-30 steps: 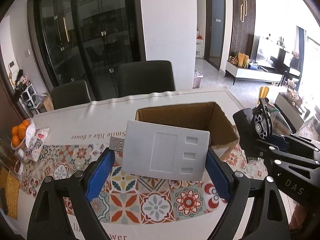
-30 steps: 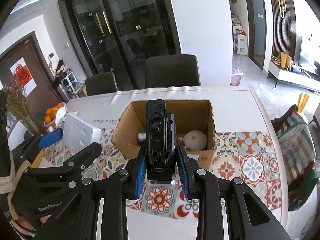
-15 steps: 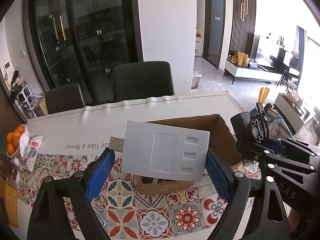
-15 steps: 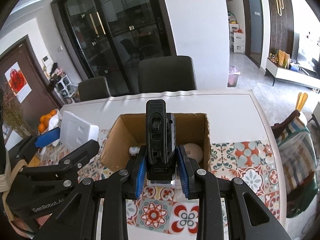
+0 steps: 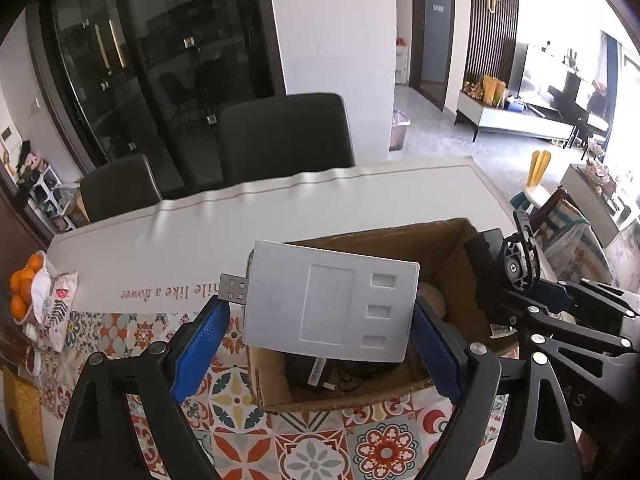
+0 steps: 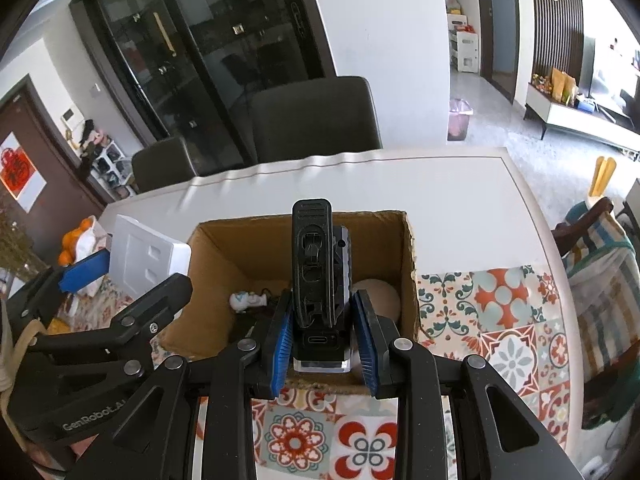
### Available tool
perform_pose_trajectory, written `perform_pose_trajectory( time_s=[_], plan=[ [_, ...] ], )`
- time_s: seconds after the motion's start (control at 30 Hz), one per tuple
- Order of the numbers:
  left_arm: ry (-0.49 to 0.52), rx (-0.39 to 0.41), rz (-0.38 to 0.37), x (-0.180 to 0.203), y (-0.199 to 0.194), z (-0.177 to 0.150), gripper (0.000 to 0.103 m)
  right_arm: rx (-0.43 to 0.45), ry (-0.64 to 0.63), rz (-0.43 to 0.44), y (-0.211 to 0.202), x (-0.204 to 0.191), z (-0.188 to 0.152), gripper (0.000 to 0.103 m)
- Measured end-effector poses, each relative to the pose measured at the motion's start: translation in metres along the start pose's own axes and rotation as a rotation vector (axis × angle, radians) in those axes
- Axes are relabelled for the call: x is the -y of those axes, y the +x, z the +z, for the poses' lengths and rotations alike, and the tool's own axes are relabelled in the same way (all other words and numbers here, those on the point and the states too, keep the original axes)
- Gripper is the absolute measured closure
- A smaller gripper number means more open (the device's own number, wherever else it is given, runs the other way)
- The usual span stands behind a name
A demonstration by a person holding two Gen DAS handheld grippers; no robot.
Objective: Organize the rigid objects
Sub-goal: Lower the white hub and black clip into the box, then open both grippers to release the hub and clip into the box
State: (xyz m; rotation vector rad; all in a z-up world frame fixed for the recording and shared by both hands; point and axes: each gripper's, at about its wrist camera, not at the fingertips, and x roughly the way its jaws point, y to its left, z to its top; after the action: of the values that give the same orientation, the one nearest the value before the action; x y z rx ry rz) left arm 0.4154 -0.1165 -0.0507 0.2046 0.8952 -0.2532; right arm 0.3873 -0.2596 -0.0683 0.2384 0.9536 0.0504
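Left wrist view: left gripper (image 5: 320, 322) pitched down, clamped wide on white USB hub (image 5: 328, 308) at frame centre, over cardboard box (image 5: 400, 240). Right gripper (image 6: 323, 320) also pitched down, clamped on black clip device (image 6: 318, 272), centre frame above same box.

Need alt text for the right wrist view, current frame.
The right gripper clamps an upright black clip-on device over an open cardboard box on a tile-patterned tablecloth. At left, the left gripper holds a white flat adapter beside the box.
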Motion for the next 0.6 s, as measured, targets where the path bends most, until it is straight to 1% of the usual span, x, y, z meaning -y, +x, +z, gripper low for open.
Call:
perform_pose_trajectory(
  time_s=[0.2, 0.37, 0.5, 0.6],
  plan=[
    [-0.020, -0.060, -0.024, -0.002, 0.024, 0.000, 0.013, -0.025, 0.000, -0.016, 0.013, 0.002, 0.003, 0.073],
    [-0.040, -0.114, -0.027, -0.006, 0.042, -0.003, 0.013, -0.044, -0.002, -0.025, 0.021, 0.002, 0.002, 0.073],
    [-0.051, -0.129, -0.020, -0.011, 0.046, -0.007, 0.012, -0.060, -0.012, -0.028, 0.028, 0.000, 0.002, 0.073],
    [-0.053, -0.137, -0.030, -0.013, 0.047, -0.009, 0.011, -0.072, -0.015, -0.028, 0.033, -0.002, 0.002, 0.073]
  ],
)
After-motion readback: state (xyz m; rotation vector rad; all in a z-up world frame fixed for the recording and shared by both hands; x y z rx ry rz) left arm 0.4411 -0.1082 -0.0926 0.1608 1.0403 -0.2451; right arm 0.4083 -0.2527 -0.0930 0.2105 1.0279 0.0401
